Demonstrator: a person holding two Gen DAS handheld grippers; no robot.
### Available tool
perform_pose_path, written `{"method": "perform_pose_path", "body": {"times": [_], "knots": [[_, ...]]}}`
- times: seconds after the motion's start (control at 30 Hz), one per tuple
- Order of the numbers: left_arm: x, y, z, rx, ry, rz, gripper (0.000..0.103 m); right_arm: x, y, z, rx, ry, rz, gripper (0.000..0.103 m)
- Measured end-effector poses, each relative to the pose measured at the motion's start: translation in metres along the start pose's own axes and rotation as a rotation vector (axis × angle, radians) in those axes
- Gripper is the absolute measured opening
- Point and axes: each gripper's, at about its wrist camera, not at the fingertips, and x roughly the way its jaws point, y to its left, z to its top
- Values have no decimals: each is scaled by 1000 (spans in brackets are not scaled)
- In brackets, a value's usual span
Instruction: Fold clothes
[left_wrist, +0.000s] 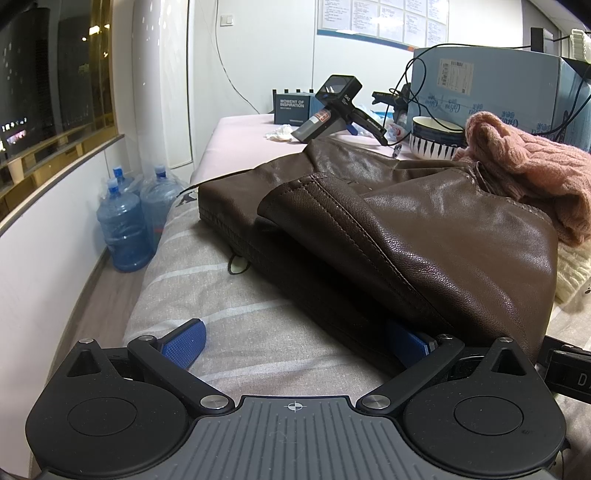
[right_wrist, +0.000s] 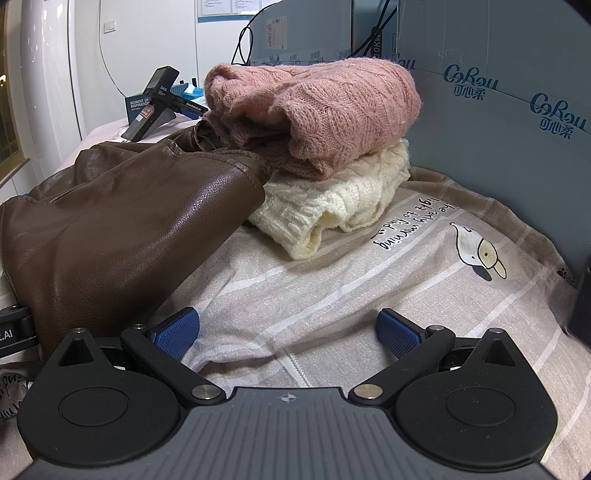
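Note:
A brown leather jacket lies folded on the striped grey bed sheet; it also shows in the right wrist view at the left. My left gripper is open at the jacket's near edge, its right fingertip tucked under the leather, its left one on the sheet. My right gripper is open and empty over the sheet, right of the jacket. A folded pink sweater sits on a folded cream sweater behind.
A blue cardboard box stands at the right. A spare gripper, a small dark box and a bowl sit at the back. Water jugs stand on the floor at the left, below a window.

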Motion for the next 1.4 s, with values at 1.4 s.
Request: {"method": "perform_pose_path", "body": {"times": [1.4], "knots": [[1, -2, 0, 8, 0, 6, 103, 0, 0, 0, 0, 0, -1, 103]]}}
